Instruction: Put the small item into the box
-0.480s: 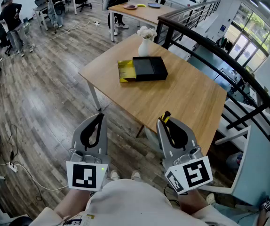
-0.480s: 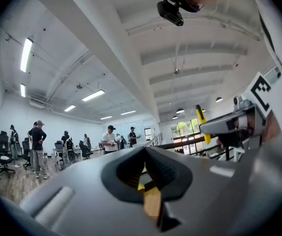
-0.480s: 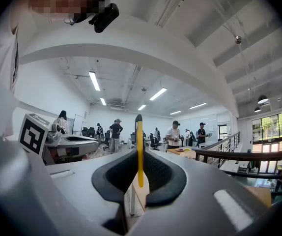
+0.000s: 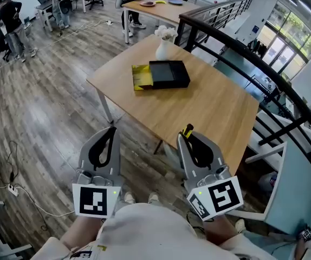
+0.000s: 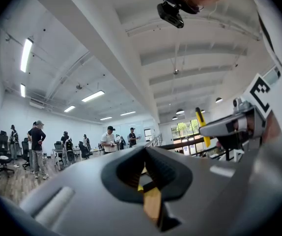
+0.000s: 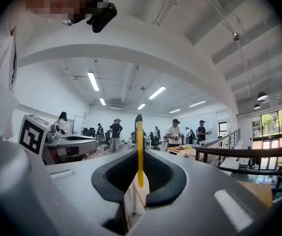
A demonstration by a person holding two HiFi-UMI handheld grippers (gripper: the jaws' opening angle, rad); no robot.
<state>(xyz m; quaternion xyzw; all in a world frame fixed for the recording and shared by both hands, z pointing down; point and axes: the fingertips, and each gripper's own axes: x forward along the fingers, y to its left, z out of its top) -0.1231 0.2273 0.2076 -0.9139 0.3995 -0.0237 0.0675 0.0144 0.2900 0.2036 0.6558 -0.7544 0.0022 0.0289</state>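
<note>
Left gripper [image 4: 112, 130]: held low at the person's left, over the wooden floor [image 4: 47, 107] and short of the surface's near edge. Fingers pressed together at the tips, nothing between them.
Right gripper [image 4: 187, 136]: held low at the person's right, at the near edge of the surface. Fingers pinching the small item.
Small item [image 4: 188, 130]: thin yellow strip with a black end. It stands upright between the right fingers, its black tip sticking out past them. Well apart from the box.
Box [image 4: 169, 73]: black and flat, lying on the far half of the surface. A yellow part [image 4: 141, 77] sticks out at its left side.
Surface [image 4: 199, 107]: light wood, square, on white legs.
Vase [image 4: 162, 49]: white, holding pale flowers, just beyond the box near the far corner.
Railing [image 4: 226, 37]: dark metal, running along the surface's right side.
Background: several people stand among desks and chairs on the far side of the room.
</note>
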